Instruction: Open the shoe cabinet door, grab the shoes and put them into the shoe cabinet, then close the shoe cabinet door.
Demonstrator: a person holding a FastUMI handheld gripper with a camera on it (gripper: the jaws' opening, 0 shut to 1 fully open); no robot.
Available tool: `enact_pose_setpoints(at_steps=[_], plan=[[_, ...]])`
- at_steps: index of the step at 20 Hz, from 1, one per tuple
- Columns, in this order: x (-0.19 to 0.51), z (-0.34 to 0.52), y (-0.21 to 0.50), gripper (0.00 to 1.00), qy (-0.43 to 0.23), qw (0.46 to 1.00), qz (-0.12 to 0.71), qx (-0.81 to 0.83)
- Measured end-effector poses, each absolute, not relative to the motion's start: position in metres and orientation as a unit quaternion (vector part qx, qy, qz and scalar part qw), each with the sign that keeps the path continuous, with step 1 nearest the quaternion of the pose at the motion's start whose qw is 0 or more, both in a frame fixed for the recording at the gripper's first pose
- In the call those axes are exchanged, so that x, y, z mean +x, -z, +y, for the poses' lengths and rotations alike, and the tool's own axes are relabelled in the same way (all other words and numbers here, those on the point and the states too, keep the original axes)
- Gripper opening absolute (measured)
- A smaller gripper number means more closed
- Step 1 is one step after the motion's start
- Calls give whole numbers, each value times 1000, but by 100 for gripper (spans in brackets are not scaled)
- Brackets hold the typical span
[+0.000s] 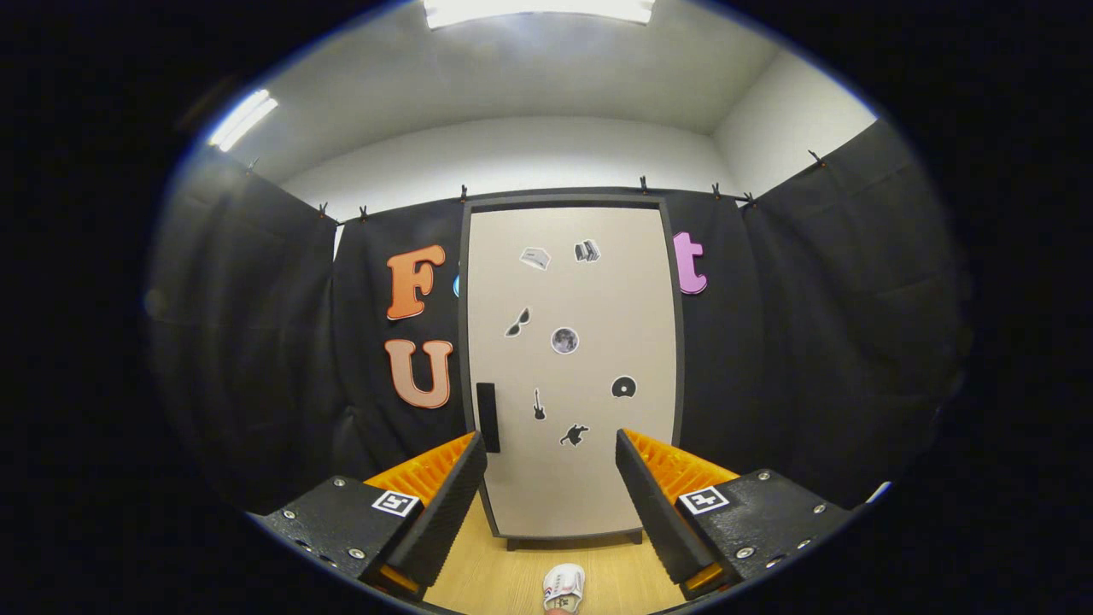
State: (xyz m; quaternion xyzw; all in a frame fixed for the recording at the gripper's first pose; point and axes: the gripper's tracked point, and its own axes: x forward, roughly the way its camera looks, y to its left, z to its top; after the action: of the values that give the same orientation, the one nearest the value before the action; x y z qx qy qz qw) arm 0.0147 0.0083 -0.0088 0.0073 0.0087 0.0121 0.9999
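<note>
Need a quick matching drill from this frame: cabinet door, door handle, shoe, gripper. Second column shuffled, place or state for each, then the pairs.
Column one:
1. shoe cabinet door
2. door handle
3. shoe
4. gripper

Column two:
A. open, fingers spread, holding nothing
B. on the wooden floor, between the fingers, in front of the cabinet
C. shut, stickers on its face
D. dark vertical bar at the door's lower left edge, next to the left finger's tip

Pairs: 1-C, 2-D, 3-B, 4-A
</note>
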Motion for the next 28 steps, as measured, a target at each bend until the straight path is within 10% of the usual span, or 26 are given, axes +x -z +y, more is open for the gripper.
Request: enact_pose_setpoints(at_steps=[23, 28], plan=[[268, 123, 104, 94, -22, 1000, 19, -12], [279, 119, 118, 58, -11, 999, 36, -10]])
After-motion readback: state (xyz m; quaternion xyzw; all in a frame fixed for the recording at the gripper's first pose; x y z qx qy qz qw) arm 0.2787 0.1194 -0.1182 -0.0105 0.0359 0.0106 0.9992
